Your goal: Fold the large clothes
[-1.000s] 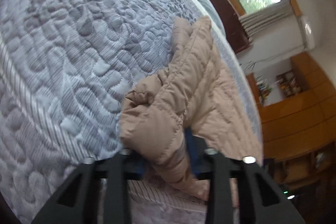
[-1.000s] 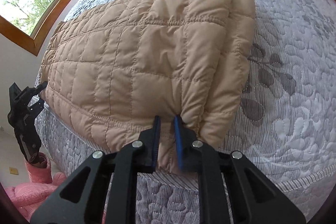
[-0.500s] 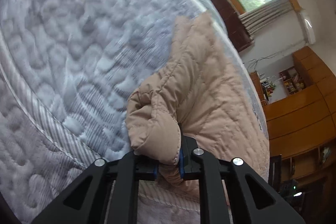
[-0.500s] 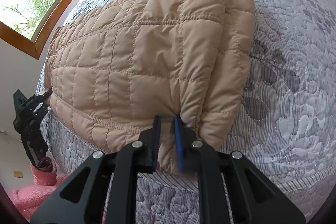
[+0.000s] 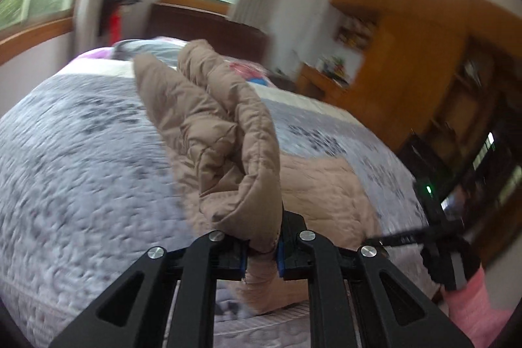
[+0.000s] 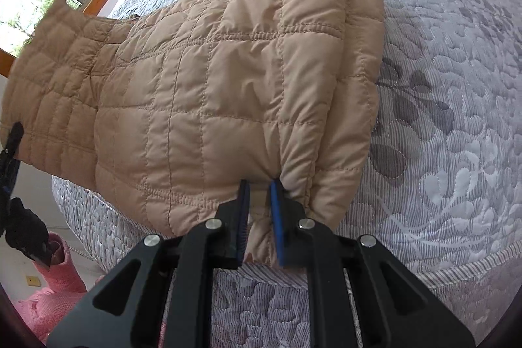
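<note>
Both grippers clamp edges of a tan quilted jacket on a grey bed.

The left gripper (image 5: 261,253) pinches a bunched, raised end of the jacket (image 5: 225,145), its blue pads pressed into the fabric at lower centre. The right gripper (image 6: 259,217) grips the near hem of the jacket (image 6: 202,100), jaws narrowly apart with fabric between. The puffy, square-stitched jacket lies folded on the leaf-patterned quilt (image 6: 456,119); in the right view its long axis runs from the left edge, where the lifted end rises, toward the right, a folded layer along that side.
</note>
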The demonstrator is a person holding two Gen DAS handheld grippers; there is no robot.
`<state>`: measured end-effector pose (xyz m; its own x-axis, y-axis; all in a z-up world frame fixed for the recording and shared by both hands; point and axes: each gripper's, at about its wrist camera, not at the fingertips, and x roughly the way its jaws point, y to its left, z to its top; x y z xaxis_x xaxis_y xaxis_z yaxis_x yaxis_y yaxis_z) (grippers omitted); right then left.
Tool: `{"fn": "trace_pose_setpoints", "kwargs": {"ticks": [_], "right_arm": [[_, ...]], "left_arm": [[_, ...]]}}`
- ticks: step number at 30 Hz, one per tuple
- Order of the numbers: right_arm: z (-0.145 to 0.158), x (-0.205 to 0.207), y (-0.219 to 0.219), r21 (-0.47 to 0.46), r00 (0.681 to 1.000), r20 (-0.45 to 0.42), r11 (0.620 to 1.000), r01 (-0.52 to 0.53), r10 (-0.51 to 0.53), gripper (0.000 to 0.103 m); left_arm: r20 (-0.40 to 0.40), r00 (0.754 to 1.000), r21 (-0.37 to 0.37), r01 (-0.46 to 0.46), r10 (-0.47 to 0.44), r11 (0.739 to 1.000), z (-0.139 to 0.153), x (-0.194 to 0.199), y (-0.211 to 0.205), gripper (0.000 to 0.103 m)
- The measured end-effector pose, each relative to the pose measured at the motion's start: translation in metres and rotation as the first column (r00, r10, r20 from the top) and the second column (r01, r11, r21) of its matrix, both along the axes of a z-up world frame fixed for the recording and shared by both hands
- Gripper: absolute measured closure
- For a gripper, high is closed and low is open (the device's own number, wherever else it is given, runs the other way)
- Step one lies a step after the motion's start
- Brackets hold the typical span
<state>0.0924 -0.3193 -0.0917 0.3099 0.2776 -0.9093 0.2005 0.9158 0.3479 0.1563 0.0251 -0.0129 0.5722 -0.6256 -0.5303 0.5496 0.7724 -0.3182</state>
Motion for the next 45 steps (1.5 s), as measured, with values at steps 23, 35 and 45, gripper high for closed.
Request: {"fn": "trace_pose_setpoints", "kwargs": {"ticks": [23,35,45], "right_arm": [[-0.005,0.005,0.008,0.005,1.000,0.000,1.000,-0.007,0.007,0.090],[0.040,0.015,0.011,0.003,0.996,0.086,1.000,-0.011,0.011,0.046],[0.069,0.100,0.031,0.156,0.993,0.088,0.983,-0.098,0.085,0.013]], "left_arm": [[-0.255,0.927,0.142,0.316,-0.274,0.938,-0.104,0.028,-0.125,0.088],[-0.315,0.890,-0.101,0.315,-0.331,0.944,-0.052,0.016,-0.061,0.063],[-0.273,0.960,0.176,-0.014,0.062,0.984,-0.043,0.082,-0.048,0.063]]}}
